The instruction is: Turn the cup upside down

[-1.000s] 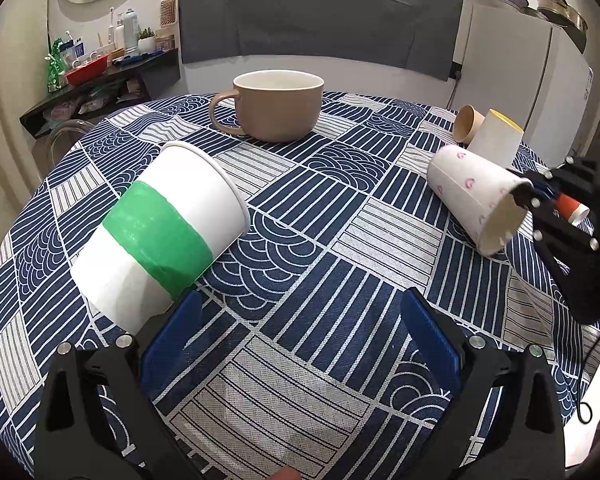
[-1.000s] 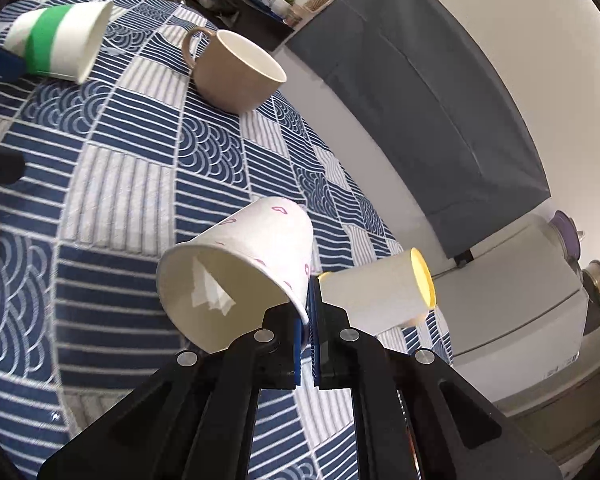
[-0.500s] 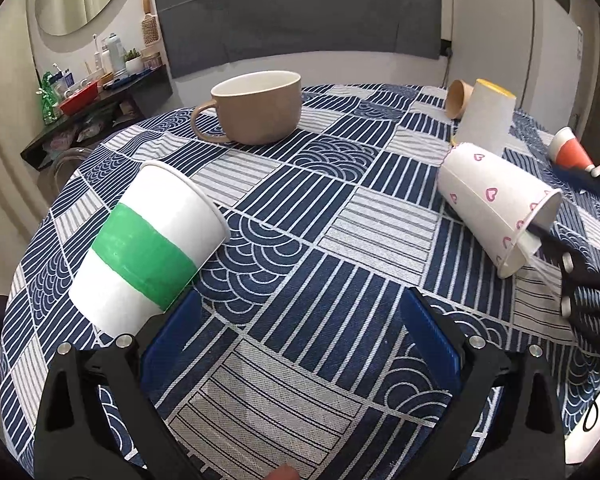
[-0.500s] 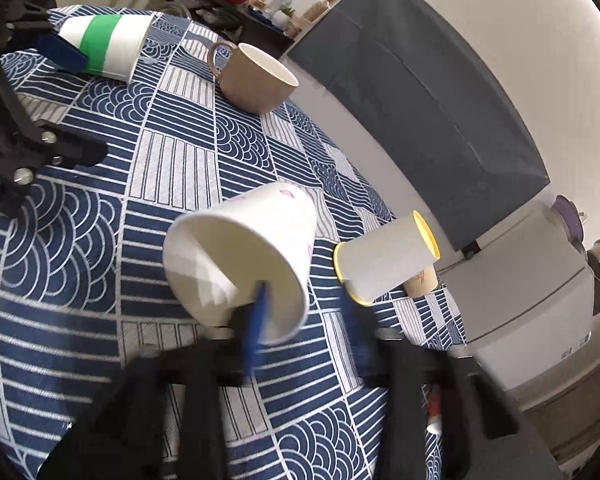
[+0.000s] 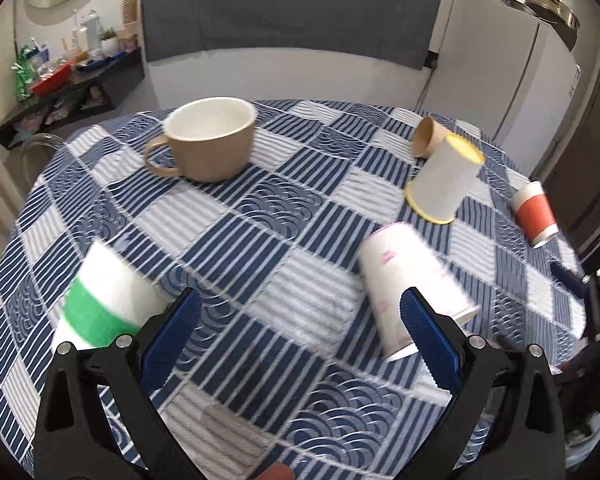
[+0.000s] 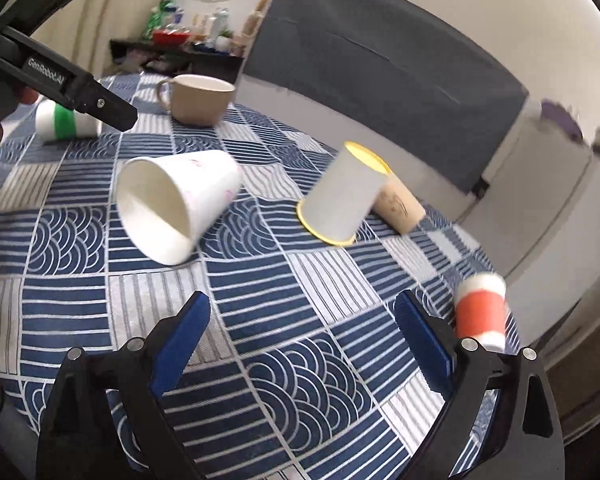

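Let go of the heart cup (image 6: 176, 204) a moment ago: right gripper (image 6: 300, 340), then clamped on its rim, now spread wide, empty and pulled back. Left gripper (image 5: 296, 332) spread and empty too. Cup on its side on the tablecloth (image 6: 260, 320), mouth toward the right gripper, nothing visible inside. Not inverted; probably needs regrasping. Mug (image 5: 208, 140) upright, apparently empty.

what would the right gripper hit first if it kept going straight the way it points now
Probably just the tablecloth. The right gripper is open, with bare cloth ahead between its fingers. The heart cup lies left of that line and the yellow-rimmed cup slightly right and farther, though depth is unclear.
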Demonstrator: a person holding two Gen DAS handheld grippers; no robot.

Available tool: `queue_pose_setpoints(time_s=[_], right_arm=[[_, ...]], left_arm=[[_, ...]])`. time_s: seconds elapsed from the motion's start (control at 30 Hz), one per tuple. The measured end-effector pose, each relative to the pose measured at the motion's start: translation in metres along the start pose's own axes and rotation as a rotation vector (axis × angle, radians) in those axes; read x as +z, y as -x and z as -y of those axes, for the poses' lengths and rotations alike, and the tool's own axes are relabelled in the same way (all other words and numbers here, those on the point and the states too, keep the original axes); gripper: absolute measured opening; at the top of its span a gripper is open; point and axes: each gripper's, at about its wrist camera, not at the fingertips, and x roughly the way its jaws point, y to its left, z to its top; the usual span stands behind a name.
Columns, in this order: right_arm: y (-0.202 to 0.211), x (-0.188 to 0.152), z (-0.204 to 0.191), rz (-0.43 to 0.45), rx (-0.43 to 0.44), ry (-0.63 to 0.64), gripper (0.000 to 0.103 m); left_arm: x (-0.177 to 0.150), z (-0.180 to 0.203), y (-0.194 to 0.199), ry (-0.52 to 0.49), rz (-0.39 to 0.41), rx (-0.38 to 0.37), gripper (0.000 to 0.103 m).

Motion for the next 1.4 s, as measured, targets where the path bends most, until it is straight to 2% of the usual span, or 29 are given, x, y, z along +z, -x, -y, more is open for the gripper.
queue_pose_setpoints(time_s=[0.2, 0.47, 0.6, 0.63, 0.67, 0.77, 0.87, 0.93, 0.97, 1.07, 1.2, 1.27, 1.4], right_arm=[[-0.007, -0.012, 0.029, 0.009, 0.048, -0.148, 0.090], [-0.013, -0.021, 0.052, 0.016, 0.082, -0.218, 0.090], [-0.015, -0.024, 0.061, 0.023, 0.106, -0.250, 0.090], [-0.015, -0.024, 0.062, 0.024, 0.110, -0.255, 0.090], [-0.016, -0.025, 0.062, 0.025, 0.113, -0.257, 0.090], [-0.016, -0.026, 0.064, 0.028, 0.126, -0.258, 0.090], [-0.017, -0.026, 0.063, 0.028, 0.129, -0.251, 0.090], [-0.017, -0.025, 0.062, 0.028, 0.128, -0.246, 0.090], [-0.017, -0.025, 0.061, 0.028, 0.129, -0.243, 0.090], [-0.017, -0.025, 0.060, 0.026, 0.119, -0.240, 0.090], [-0.017, -0.025, 0.058, 0.023, 0.115, -0.238, 0.090], [-0.018, -0.025, 0.058, 0.017, 0.114, -0.235, 0.090], [-0.019, -0.025, 0.058, 0.008, 0.113, -0.233, 0.090]], left_arm=[[0.039, 0.027, -0.029, 0.037, -0.139, -0.115, 0.097], [0.056, 0.035, -0.087, 0.107, -0.392, -0.147, 0.095], [0.055, 0.034, -0.115, 0.130, -0.518, -0.139, 0.064], [0.054, 0.033, -0.117, 0.131, -0.531, -0.136, 0.058], [0.055, 0.033, -0.120, 0.132, -0.536, -0.136, 0.058], [0.059, 0.031, -0.115, 0.131, -0.483, -0.114, 0.058], [0.066, 0.031, -0.097, 0.080, -0.357, -0.108, 0.058], [0.067, 0.033, -0.084, 0.055, -0.258, -0.157, 0.058], [0.067, 0.034, -0.080, 0.045, -0.213, -0.152, 0.058], [0.060, 0.042, -0.067, -0.029, -0.066, -0.057, 0.058], [0.039, 0.056, -0.047, -0.100, 0.074, -0.006, 0.058], [0.032, 0.058, -0.040, -0.122, 0.112, 0.006, 0.058], [0.017, 0.065, -0.038, -0.170, 0.090, 0.017, 0.058]])
